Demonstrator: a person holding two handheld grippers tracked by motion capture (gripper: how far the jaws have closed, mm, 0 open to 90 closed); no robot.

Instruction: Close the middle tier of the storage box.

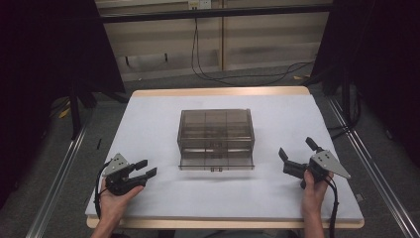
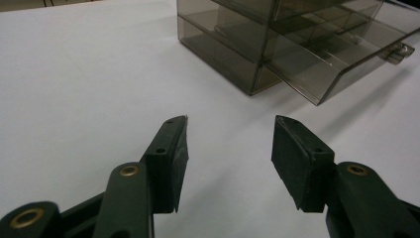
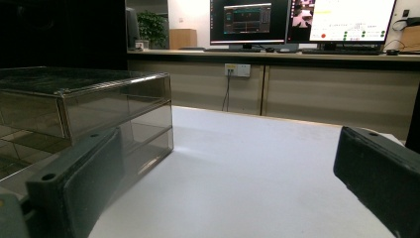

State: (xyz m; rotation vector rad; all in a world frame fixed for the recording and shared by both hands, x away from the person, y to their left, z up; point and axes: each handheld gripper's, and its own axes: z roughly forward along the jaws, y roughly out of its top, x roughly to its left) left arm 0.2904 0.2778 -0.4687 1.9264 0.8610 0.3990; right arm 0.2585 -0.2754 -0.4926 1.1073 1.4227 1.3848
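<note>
Left tool (image 1: 146, 167) and right tool (image 1: 297, 147) both stand wide apart, gripping nothing, clear of the bench (image 1: 148, 124). The smoked drawer box (image 1: 216, 133) sits mid-bench between them, long axis crosswise, its lower drawer (image 1: 216, 161) pulled toward the person.

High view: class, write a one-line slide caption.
Two open hand-held tools, left tool and right tool, flank a smoky drawer box with its bottom drawer pulled out.

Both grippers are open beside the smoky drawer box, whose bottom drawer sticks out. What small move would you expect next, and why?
Probably the right gripper eases in toward the protruding bottom drawer of the drawer box. Its jaws are open and empty, angled toward the box, and the drawer front with its small handle faces the person. The left gripper seems equally placed, so either could lead.
</note>
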